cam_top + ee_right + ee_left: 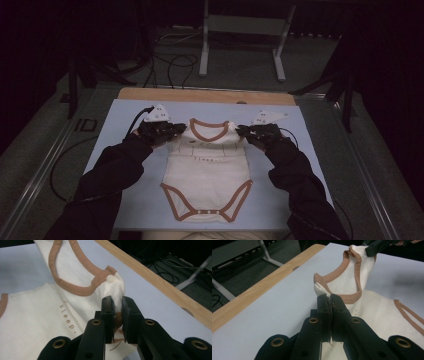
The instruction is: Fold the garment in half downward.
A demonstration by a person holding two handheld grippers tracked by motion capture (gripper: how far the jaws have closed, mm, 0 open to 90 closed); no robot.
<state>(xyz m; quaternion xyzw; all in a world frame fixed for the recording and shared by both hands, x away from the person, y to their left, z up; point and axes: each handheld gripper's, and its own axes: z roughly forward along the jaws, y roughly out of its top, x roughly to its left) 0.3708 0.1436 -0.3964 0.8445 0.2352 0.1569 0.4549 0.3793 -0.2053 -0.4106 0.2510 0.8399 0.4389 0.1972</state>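
Snap-fastened at its crotch end nearest the camera, the cream baby bodysuit (207, 172) is spread flat on the pale blue surface (125, 150), each shoulder clamped in the left gripper (329, 298) and right gripper (117, 302) fingers, so folding is judged barely started.

Dim room, grey floor (240, 70), metal stand (205, 40)
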